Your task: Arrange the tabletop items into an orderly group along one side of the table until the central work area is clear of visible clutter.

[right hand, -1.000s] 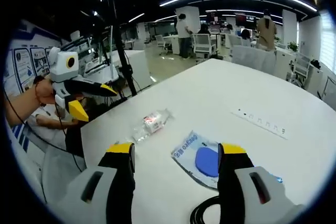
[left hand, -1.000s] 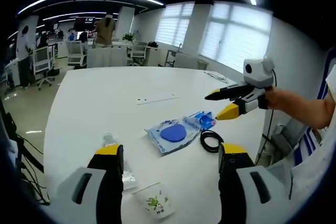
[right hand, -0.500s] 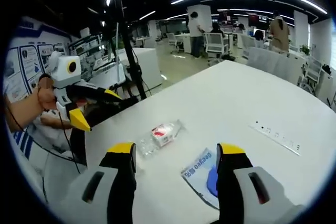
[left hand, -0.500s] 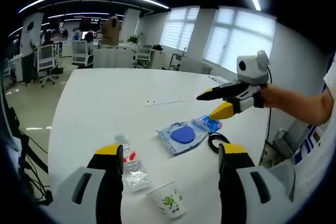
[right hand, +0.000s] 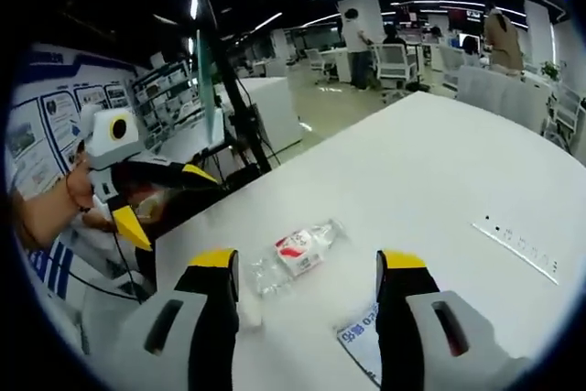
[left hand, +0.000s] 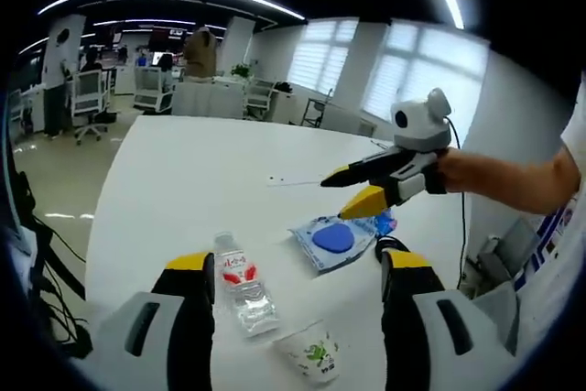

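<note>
A clear plastic bottle (left hand: pixel 243 286) with a red label lies on the white table (left hand: pixel 183 162) between the jaws of my left gripper (left hand: pixel 298 267), which is open and holds nothing. A paper cup (left hand: pixel 311 354) stands just in front of it. To the right lie a blue pouch (left hand: pixel 334 240) and a black cable coil (left hand: pixel 389 246). My right gripper (left hand: pixel 337 197) hovers open above the pouch. In the right gripper view the bottle (right hand: pixel 298 249) lies ahead of my open right gripper (right hand: pixel 307 263), the pouch corner (right hand: pixel 362 341) is low, and the left gripper (right hand: pixel 179 208) is at the left.
A flat white power strip (left hand: pixel 293 180) lies further along the table, also visible as the power strip (right hand: pixel 522 244) in the right gripper view. Beyond the table (right hand: pixel 412 153) are office desks, chairs and people. A person's forearm (left hand: pixel 513 180) reaches in from the right.
Both cameras have shifted. The right gripper has moved left over the pouch. The bottle now sits between the jaws in both views, and the pouch has slid low in the right gripper view.
</note>
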Tool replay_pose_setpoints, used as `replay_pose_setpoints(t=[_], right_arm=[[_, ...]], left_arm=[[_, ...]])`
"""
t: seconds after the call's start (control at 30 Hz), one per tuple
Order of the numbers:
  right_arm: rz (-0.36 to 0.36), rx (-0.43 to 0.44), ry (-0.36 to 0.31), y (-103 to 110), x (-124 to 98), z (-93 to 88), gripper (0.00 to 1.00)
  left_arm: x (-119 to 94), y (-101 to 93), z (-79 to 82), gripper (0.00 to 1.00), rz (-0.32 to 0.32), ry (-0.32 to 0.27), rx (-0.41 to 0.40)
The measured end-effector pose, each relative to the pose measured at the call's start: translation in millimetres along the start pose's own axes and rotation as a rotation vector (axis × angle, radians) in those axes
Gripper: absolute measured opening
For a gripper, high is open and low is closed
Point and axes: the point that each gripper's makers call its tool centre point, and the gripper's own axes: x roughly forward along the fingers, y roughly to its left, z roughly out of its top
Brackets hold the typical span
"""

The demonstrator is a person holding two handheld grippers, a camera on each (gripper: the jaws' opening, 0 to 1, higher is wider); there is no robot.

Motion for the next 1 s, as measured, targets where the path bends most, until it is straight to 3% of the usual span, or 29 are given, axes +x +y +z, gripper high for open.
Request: replay_pose_setpoints(t=[0.47,0.63,1.0], right_arm=[[0.085,0.164,0.015,-17.3,68.3,-3.6,0.58],[0.100,0.267,0.008,-31.9,92.5,-6.9,0.56],[0.103,0.428,0.029,-52.3,126.6,-22.3,0.52]], left_arm=[[3.4,24.7,-15.8,0.76,0.007,-0.011,-0.056],[6.9,31.4,-21.4,0.76,0.008,-0.019,-0.087],[22.3,38.2,-30.3,0.76,0.003,-0.026,-0.130]])
